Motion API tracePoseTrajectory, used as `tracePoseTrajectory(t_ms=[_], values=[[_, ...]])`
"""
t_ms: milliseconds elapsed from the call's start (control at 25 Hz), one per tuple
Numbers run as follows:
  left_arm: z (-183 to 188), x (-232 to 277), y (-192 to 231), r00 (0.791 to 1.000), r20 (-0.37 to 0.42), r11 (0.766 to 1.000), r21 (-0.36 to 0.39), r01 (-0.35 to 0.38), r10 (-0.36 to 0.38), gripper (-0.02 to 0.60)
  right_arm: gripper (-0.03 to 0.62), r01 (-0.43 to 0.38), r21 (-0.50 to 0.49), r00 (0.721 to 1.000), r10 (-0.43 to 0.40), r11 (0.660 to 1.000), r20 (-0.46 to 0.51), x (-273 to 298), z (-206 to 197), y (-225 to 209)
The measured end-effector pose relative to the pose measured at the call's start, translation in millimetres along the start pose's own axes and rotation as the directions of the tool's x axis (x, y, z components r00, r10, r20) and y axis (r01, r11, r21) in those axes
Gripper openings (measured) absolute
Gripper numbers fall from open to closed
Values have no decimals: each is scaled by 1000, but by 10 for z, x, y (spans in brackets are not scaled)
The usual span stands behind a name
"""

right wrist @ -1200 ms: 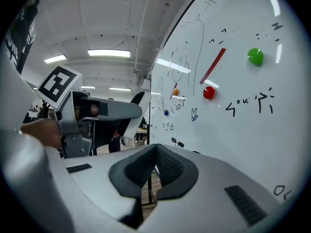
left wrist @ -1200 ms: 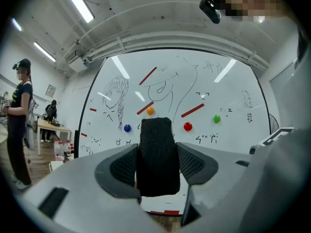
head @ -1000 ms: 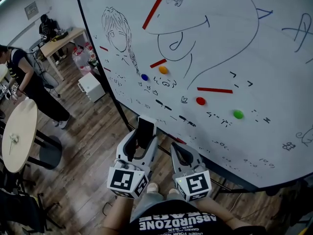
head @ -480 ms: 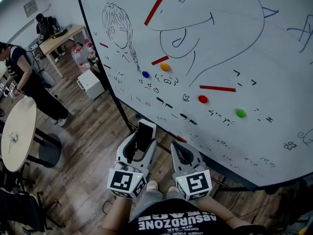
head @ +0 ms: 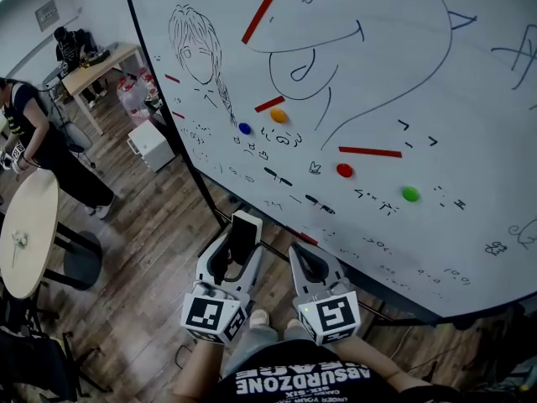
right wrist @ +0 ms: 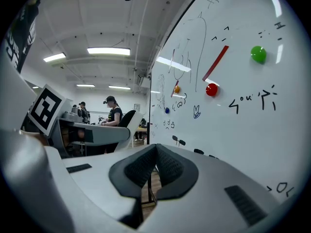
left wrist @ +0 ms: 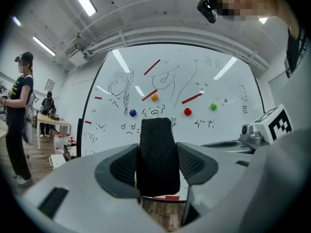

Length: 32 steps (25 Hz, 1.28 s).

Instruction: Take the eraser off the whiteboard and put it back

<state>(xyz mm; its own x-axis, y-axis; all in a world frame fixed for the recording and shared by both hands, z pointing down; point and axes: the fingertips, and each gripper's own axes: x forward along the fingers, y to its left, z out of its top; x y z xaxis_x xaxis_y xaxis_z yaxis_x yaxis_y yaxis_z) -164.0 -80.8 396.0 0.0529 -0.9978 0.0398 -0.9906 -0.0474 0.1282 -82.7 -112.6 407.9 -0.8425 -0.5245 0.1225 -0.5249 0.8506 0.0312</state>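
My left gripper (head: 237, 240) (left wrist: 156, 165) is shut on the eraser (head: 243, 237) (left wrist: 156, 159), a black felt-faced block that stands upright between the pads. It hangs a short way off the lower left part of the whiteboard (head: 369, 82) (left wrist: 170, 91) (right wrist: 233, 120), apart from it. To its right, my right gripper (head: 304, 264) (right wrist: 154, 169) has its pads together with nothing in them, and the board runs along its right side.
Red strips (head: 370, 152) and blue (head: 244, 128), orange (head: 278, 116), red (head: 344, 170) and green (head: 409, 194) magnets stick to the drawn-on board. A round table (head: 29, 233), a white box (head: 151, 145), a desk (head: 101, 65) and a person (head: 42, 137) are at left on the wooden floor.
My left gripper with the eraser has sunk a little, away from the board. The right gripper has kept still.
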Motion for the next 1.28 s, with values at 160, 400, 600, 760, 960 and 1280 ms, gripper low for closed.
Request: tracePoseTrajectory(t_ms=[160,400,600,760,960,1280], values=[[-16,11,-3,1000,-1,1000,0,2,-2,242,-2,8,2,1000,-8,1000,-8,2,-28,-29],[-11,21,-8,1000,-1,1000,3,6,-6,242,-2,10,1,1000,-10,1000,-7,6,-24,-44],[-6,35,-9,1000,-5,1000,6,8,-8,242,-2,12,0,1000,-12,1000,-5,3,-9,-59],[-7,50,-18,1000,0,1000,4,11,-11,242,-2,20,2,1000,-20,1000,-3,-2,-9,-80],[4,71,-35,1000,-2,1000,7,21,-21,242,-2,29,4,1000,-29,1000,-3,-13,-9,-103],[7,110,-74,999,1,999,5,38,-38,242,-2,45,4,999,-45,999,-4,-35,-12,-137]])
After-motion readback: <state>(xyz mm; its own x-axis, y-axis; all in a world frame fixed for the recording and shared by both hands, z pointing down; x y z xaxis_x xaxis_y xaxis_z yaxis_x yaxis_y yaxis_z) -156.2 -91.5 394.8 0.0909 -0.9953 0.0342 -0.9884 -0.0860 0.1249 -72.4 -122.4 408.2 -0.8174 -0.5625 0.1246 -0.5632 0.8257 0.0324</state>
